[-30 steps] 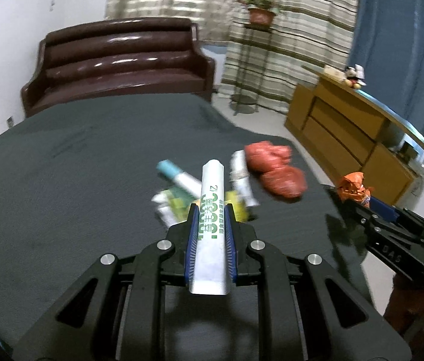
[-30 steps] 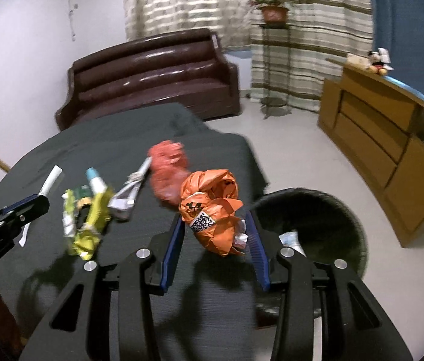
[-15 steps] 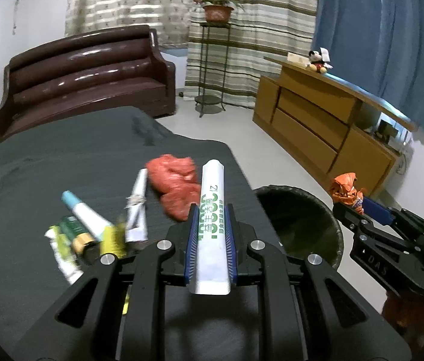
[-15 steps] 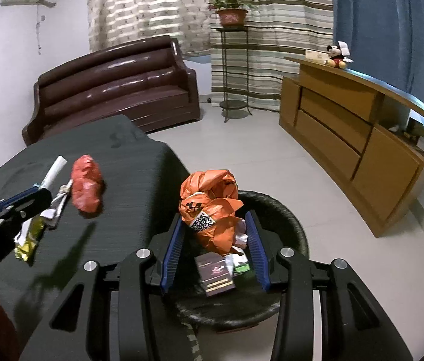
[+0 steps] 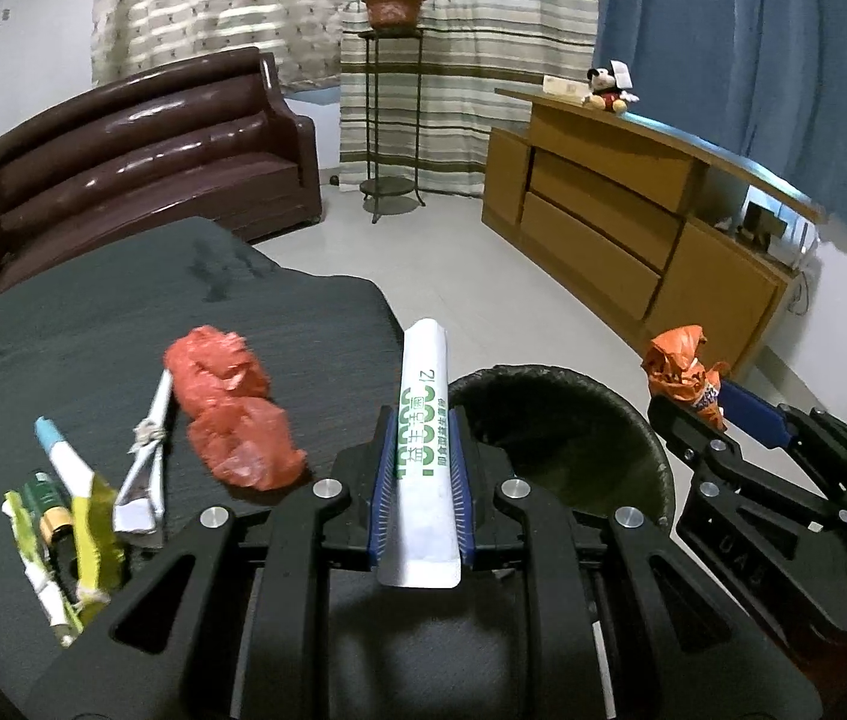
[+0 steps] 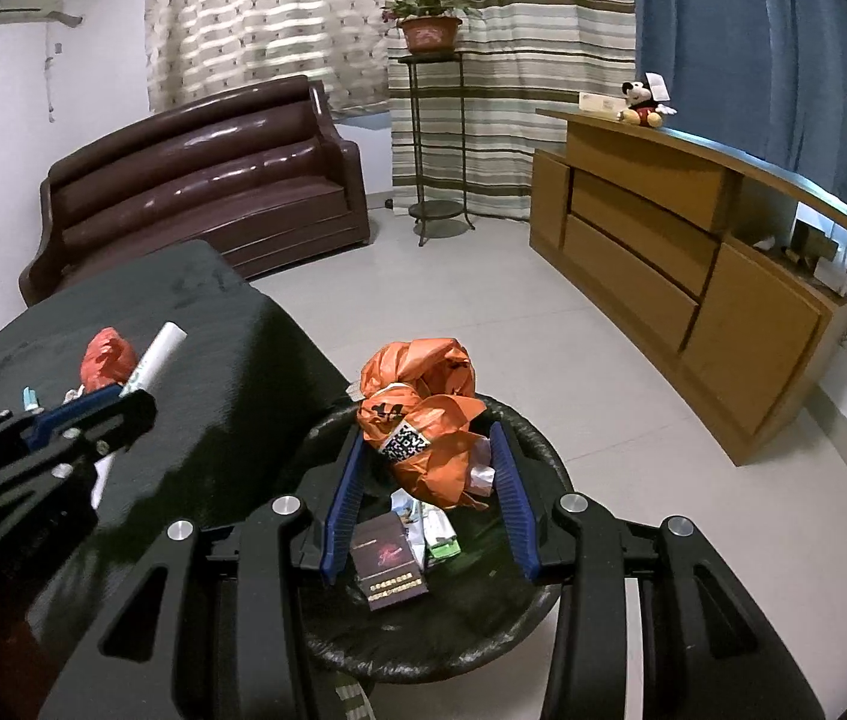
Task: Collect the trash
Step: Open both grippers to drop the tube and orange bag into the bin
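My left gripper [image 5: 420,420] is shut on a white tube with green print [image 5: 426,456], held above the edge of the dark table [image 5: 93,324], beside the black bin [image 5: 561,414]. My right gripper [image 6: 426,450] is shut on a crumpled orange bag [image 6: 423,414], held over the bin [image 6: 327,648], whose bottom holds a dark packet and several wrappers. The orange bag also shows in the left wrist view [image 5: 681,360]. On the table lie two red crumpled bags [image 5: 225,402], a twisted white wrapper [image 5: 150,450] and yellow-green wrappers with a blue-capped tube [image 5: 63,516].
A brown leather sofa [image 5: 141,156] stands behind the table. A wooden sideboard [image 5: 633,222] with a plush toy [image 5: 606,90] lines the right wall. A plant stand [image 5: 393,108] stands before striped curtains. Pale tiled floor [image 6: 543,312] lies beyond the bin.
Both grippers have swung right with their loads. The orange bag has moved from above the table to over the bin. The tube has moved from over the trash pile to the table edge.
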Motion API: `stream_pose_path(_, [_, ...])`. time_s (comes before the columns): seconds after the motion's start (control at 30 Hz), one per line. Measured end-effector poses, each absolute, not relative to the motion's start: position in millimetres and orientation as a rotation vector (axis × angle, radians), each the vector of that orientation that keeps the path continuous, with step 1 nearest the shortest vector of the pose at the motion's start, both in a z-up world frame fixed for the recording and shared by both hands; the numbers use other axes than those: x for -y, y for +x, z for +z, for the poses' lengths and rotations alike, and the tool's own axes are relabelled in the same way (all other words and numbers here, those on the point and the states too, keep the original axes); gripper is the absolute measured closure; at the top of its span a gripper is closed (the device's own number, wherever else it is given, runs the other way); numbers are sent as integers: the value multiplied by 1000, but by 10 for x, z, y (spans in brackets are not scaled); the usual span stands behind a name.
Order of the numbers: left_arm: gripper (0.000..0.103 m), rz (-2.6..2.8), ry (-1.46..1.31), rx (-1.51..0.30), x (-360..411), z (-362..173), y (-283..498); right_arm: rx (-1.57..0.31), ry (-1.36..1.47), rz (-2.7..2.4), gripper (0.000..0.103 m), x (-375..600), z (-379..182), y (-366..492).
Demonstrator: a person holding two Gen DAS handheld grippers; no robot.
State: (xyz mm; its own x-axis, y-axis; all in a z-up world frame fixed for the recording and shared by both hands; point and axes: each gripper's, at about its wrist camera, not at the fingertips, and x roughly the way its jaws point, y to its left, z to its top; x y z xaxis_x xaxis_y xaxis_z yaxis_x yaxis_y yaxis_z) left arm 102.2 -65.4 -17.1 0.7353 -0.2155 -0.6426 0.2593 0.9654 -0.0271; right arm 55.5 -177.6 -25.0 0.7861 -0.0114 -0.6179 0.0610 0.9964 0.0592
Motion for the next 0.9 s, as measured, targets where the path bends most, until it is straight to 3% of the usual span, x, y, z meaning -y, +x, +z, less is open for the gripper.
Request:
stream_pose_path(0.6, [84,-263,116,-733,939,-259,1218,-699,144,-69,57,1901,-391,647])
stream_pose_path(0.67, [74,-262,114,-734,942,-258,1219,-697,146,-74,57,1940,-383,656])
stream_pose_path(0.9, [58,-253,101,-734,921,-260,1230,-691,155,-86,57,1978,-366,635])
